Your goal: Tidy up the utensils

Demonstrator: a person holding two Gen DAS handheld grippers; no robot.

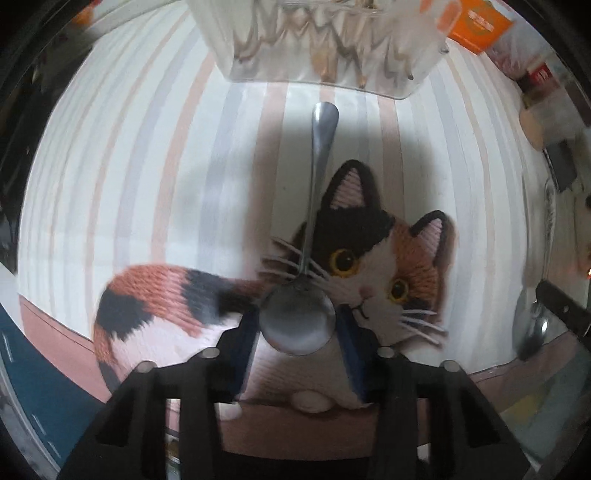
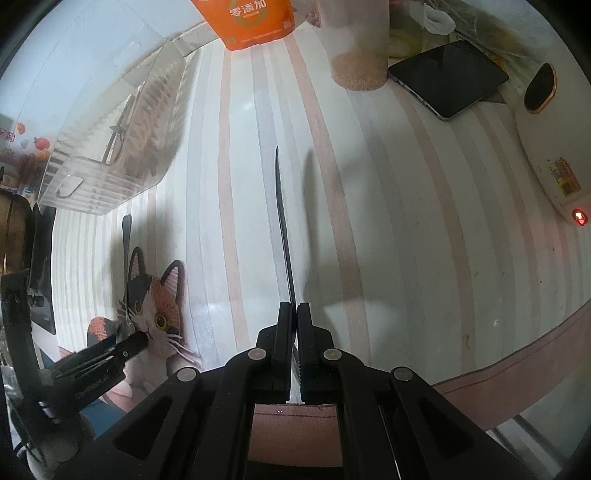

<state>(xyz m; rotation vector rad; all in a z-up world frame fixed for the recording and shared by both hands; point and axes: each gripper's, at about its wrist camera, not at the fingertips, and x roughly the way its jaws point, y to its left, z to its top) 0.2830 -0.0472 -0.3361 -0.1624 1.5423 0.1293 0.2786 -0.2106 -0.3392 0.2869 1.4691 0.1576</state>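
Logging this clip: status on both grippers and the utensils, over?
Left gripper astride spoon bowl on cat mat, pads not pressing. Right gripper shut on knife. Clear organizer ahead, path unobstructed.

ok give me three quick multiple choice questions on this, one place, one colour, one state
1. Where does the spoon bowl lie? A in the clear box B between the left tool fingers C on the tablet
2. What colour is the carton at the far edge? A green B blue C orange
3. How is the right tool? A shut on the knife B wide open, empty C out of view
Answers: B, the bowl sits between the fingers, over the cat mat; C, the carton is orange; A, its fingers clamp the knife.
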